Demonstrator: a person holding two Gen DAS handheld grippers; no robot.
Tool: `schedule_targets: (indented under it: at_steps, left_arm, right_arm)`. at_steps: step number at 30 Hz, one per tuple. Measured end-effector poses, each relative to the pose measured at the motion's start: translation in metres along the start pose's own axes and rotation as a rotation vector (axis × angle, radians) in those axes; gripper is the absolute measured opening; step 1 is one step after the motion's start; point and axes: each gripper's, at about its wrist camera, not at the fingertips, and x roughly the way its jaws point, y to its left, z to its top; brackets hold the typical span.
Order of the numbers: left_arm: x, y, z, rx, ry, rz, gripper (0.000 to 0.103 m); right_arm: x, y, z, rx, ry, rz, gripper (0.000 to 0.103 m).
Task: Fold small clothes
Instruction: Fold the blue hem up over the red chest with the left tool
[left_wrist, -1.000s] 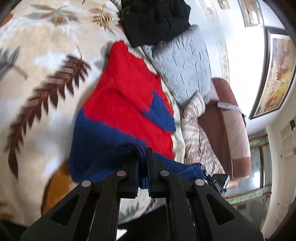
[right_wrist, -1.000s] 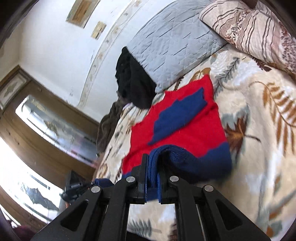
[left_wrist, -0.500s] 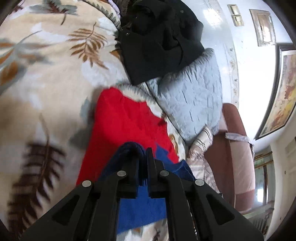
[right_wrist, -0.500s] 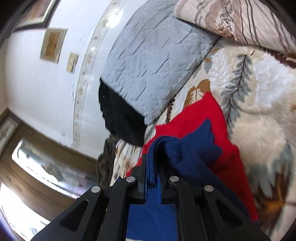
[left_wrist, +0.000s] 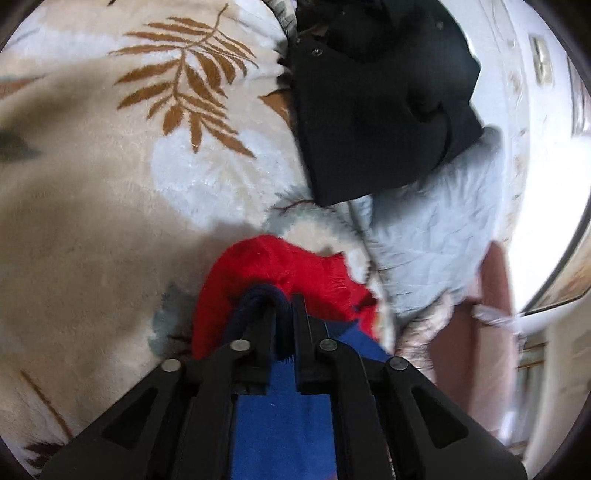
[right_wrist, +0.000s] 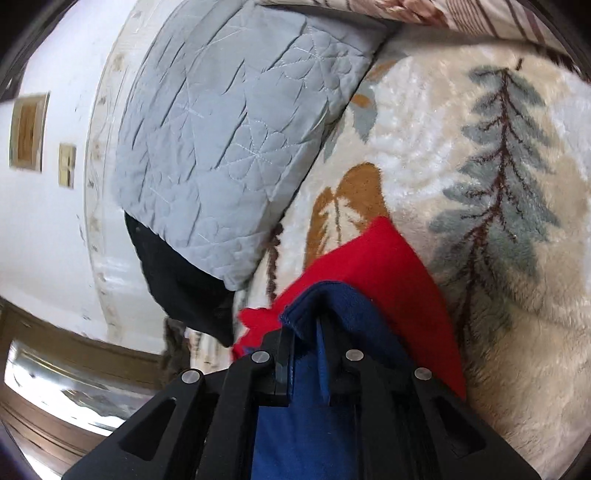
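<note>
Sweater (left_wrist: 266, 273), red with a blue hem, lies on the leaf-print blanket (left_wrist: 110, 229) of the bed. The blue hem is folded up over the red body. Left claw (left_wrist: 284, 325) is closed on a bunched fold of the blue hem. Right claw (right_wrist: 306, 350) is likewise clamped on the blue edge, with cloth draped over its fingers. A grey quilted pillow (right_wrist: 221, 140) sits just beyond the sweater's far edge. A black garment (left_wrist: 376, 99) lies against that pillow. A patterned pillow (right_wrist: 424, 11) lies beside the grey one.
</note>
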Motion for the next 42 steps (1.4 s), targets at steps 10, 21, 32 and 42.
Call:
schedule_targets:
  at_steps: [10,21,32,42]
  left_arm:
    - [-0.021,-0.003,-0.016,0.093,-0.010,0.053,0.042]
    - [-0.003,-0.049,-0.028,0.337,-0.096,0.225,0.004]
    - [0.018,-0.035,-0.010,0.253,-0.124,0.285,0.004]
    - [0.018,-0.046,-0.058,0.366,-0.034,0.398,0.005]
  right_arm:
    - [-0.052,0.004,-0.007,-0.183,-0.147,-0.112,0.044]
    - [-0.014,0.052,-0.030,-0.593,-0.129,-0.217,0.009]
    - [0.005,0.004,-0.005,-0.344,-0.089,-0.326,0.019]
    - [-0.011,0.006,-0.027,-0.380,-0.040,-0.359,0.020]
